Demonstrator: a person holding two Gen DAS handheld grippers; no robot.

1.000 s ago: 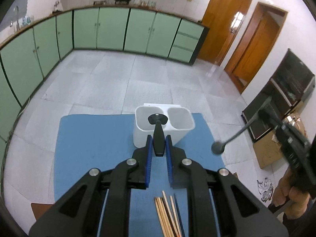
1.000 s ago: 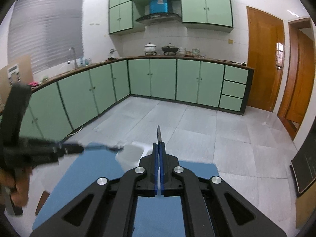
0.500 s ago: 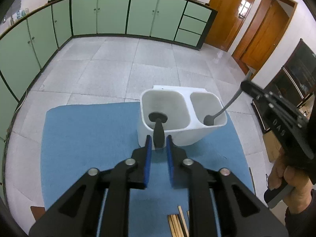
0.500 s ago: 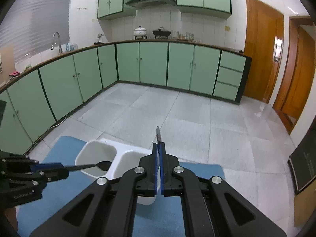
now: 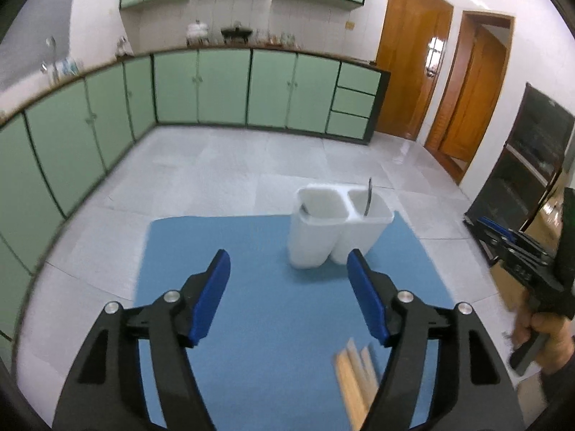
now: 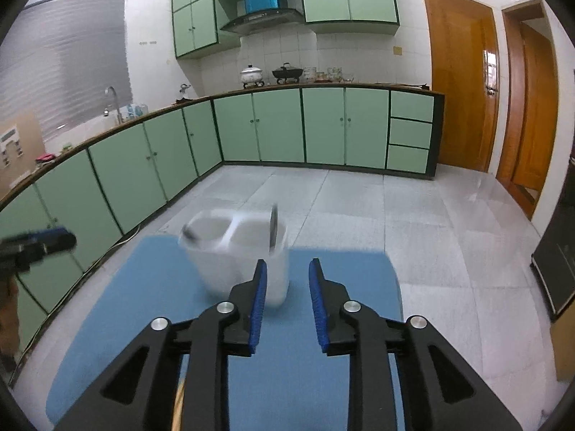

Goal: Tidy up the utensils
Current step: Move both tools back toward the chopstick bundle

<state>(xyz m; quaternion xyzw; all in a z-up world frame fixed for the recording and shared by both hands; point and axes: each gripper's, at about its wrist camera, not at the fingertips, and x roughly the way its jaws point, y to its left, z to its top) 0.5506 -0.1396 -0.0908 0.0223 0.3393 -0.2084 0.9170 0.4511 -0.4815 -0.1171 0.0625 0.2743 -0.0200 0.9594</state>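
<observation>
A white two-compartment utensil holder (image 5: 334,230) stands at the far side of the blue mat (image 5: 251,323). A dark spoon (image 5: 306,209) lies low in its left compartment. A second utensil's handle (image 5: 368,197) sticks up from the right compartment. The holder shows blurred in the right wrist view (image 6: 237,255), with the upright handle (image 6: 274,228). My left gripper (image 5: 288,264) is open wide and empty, short of the holder. My right gripper (image 6: 287,273) is open and empty, just before the holder. Wooden chopsticks (image 5: 354,377) lie on the mat near my left gripper's right finger.
The mat covers a low table above a grey tiled floor (image 6: 359,208). Green cabinets (image 6: 280,125) line the back and left walls. Wooden doors (image 6: 463,82) stand at the right. My right gripper's body (image 5: 521,262) shows at the right edge of the left wrist view.
Both grippers have opened and let go of their utensils, which now sit in the holder. Both have pulled back from the holder.
</observation>
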